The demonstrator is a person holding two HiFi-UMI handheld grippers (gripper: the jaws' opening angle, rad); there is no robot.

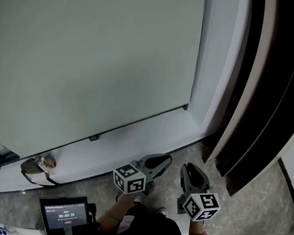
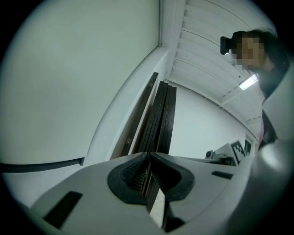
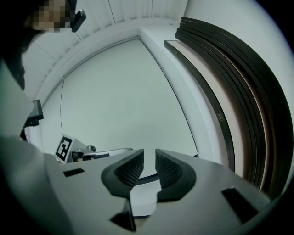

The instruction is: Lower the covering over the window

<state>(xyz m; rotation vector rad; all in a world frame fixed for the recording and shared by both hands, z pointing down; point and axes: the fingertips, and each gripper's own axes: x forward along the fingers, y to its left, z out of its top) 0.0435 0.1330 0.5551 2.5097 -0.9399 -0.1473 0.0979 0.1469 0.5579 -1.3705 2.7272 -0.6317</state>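
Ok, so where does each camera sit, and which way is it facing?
Head view: on the person's head, facing steeply down at the pale blind, sill and floor; left gripper, right gripper, shoes and dark shirt show.
Left gripper view: rides the left gripper, facing the dark frames; its shut jaws and the person's head show.
Right gripper view: rides the right gripper, facing the blind; its open jaws and the head show.
Shared: both gripper views catch blind, frames and the other gripper's marker cube.
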